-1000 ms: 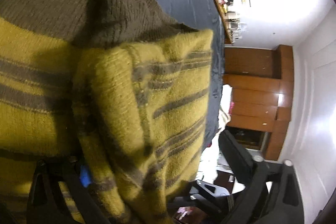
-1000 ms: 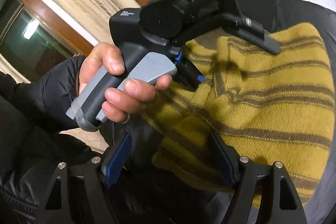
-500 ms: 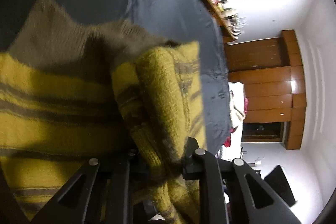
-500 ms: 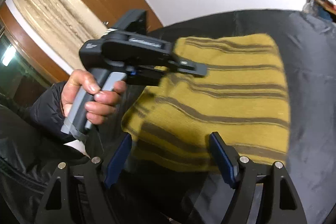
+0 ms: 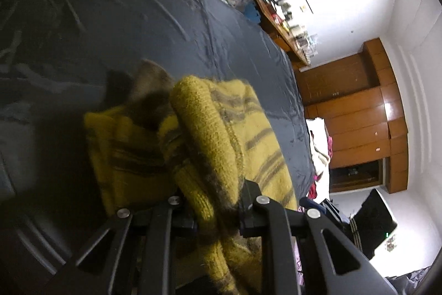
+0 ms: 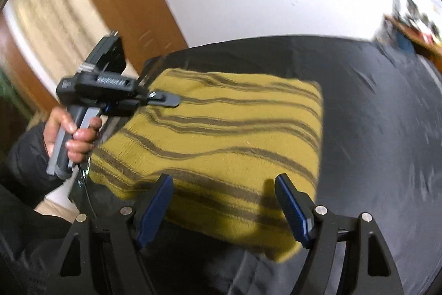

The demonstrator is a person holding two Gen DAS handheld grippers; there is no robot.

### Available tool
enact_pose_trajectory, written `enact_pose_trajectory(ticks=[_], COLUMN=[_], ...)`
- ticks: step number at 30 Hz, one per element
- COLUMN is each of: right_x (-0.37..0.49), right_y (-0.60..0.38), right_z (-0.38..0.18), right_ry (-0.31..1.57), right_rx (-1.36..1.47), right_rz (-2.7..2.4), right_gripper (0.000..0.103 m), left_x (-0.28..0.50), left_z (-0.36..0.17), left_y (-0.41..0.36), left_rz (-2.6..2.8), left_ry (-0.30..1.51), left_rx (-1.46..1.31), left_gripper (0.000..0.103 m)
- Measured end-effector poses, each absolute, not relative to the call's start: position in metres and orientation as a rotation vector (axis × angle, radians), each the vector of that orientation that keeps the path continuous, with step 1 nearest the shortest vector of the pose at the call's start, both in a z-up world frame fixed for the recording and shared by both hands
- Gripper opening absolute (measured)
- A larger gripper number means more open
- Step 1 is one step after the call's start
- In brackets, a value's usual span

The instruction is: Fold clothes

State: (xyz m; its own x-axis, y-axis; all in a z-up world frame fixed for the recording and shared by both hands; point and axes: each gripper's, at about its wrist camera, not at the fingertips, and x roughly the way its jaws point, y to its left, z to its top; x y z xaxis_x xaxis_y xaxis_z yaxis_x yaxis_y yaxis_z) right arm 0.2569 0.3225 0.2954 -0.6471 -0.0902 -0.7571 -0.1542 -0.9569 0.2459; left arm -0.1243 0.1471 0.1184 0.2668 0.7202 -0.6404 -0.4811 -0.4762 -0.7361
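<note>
The left tool (image 5: 212, 208) is clamped on a bunched fold of the yellow striped sweater (image 6: 226, 140), which lies on the dark bedsheet (image 6: 373, 129) at the bed's near edge. The right tool (image 6: 223, 206) hangs over the sweater's near hem, jaws apart, gripping nothing. A hand (image 6: 73, 134) squeezes the left tool's handle.

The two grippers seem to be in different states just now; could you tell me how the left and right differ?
The left gripper is clamped on a bunched fold of the yellow striped sweater, its jaws having just closed; the right gripper stands wide open with nothing between its blue pads. The left lifts the knit off the dark bedsheet; the right hovers above the sweater's near edge. Both point downward at the same garment.
</note>
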Motion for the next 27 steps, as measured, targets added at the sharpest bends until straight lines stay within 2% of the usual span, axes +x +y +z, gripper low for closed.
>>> enact_pose_trajectory(ticks=[7, 11, 15, 19, 25, 27], right_x=[0.222, 0.224, 0.241, 0.258, 0.281, 0.291], right_y=[0.281, 0.278, 0.278, 0.276, 0.298, 0.313], right_z=[0.272, 0.244, 0.226, 0.218, 0.23, 0.241], right_ry=[0.171, 0.138, 0.061, -0.054, -0.01, 0.031], right_rx=[-1.426, -1.546, -1.576, -1.551, -1.532, -1.502], right_rz=[2.835, 2.777, 2.757, 2.769, 2.785, 2.764], right_gripper=[0.078, 0.078, 0.078, 0.079, 0.08, 0.08], left_x=[-0.136, -0.135, -0.135, -0.13, -0.115, -0.112], left_z=[0.104, 0.075, 0.058, 0.062, 0.075, 0.09], left_y=[0.128, 0.119, 0.11, 0.114, 0.134, 0.136], left_rz=[1.452, 1.475, 1.474, 1.503, 1.588, 1.647], left_ry=[-0.195, -0.101, -0.165, -0.148, -0.1, -0.076], left_rx=[-1.466, -1.529, -1.557, -1.549, -1.532, -1.512], left_gripper=[0.022, 0.024, 0.027, 0.028, 0.032, 0.039])
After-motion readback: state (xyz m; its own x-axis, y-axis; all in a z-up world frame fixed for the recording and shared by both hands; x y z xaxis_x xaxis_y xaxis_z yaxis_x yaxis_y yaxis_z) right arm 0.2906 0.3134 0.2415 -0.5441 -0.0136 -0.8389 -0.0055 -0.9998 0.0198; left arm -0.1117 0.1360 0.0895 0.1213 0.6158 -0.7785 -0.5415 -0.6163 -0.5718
